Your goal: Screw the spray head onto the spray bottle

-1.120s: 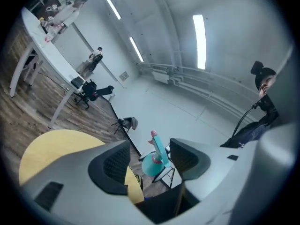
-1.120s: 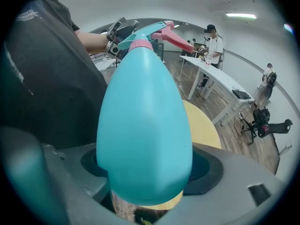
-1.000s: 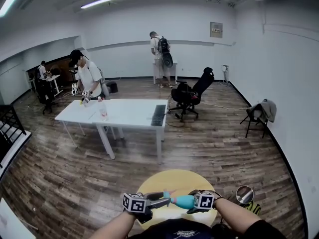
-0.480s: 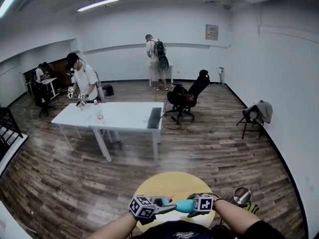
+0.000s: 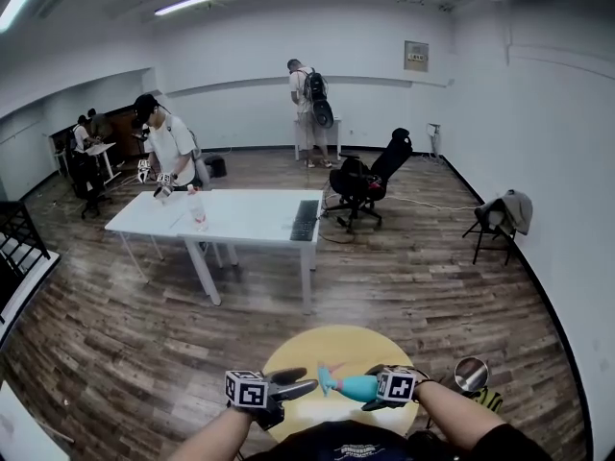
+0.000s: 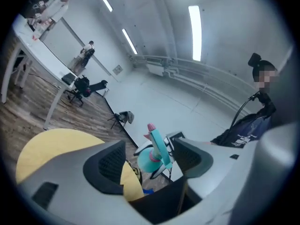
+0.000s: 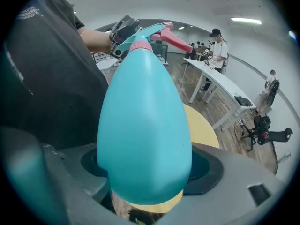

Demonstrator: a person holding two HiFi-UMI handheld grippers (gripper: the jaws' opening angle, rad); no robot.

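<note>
Right gripper view: right gripper (image 7: 147, 167) jaws were clamped on the fat end of a teal egg-shaped plastic spray bottle (image 7: 145, 111); opaque, contents not visible. Teal spray head with pink trigger (image 7: 157, 34) sat on its neck. Left gripper (image 6: 149, 146) jaws had just been opening and stood wide, nothing between them, spray head just beyond the tips. Bottle hung over the round yellow table (image 5: 336, 346). Open wood floor (image 5: 413, 277) lay beyond, then a long white table (image 5: 250, 217). Wall sign (image 5: 416, 56) was too small to read.
</note>
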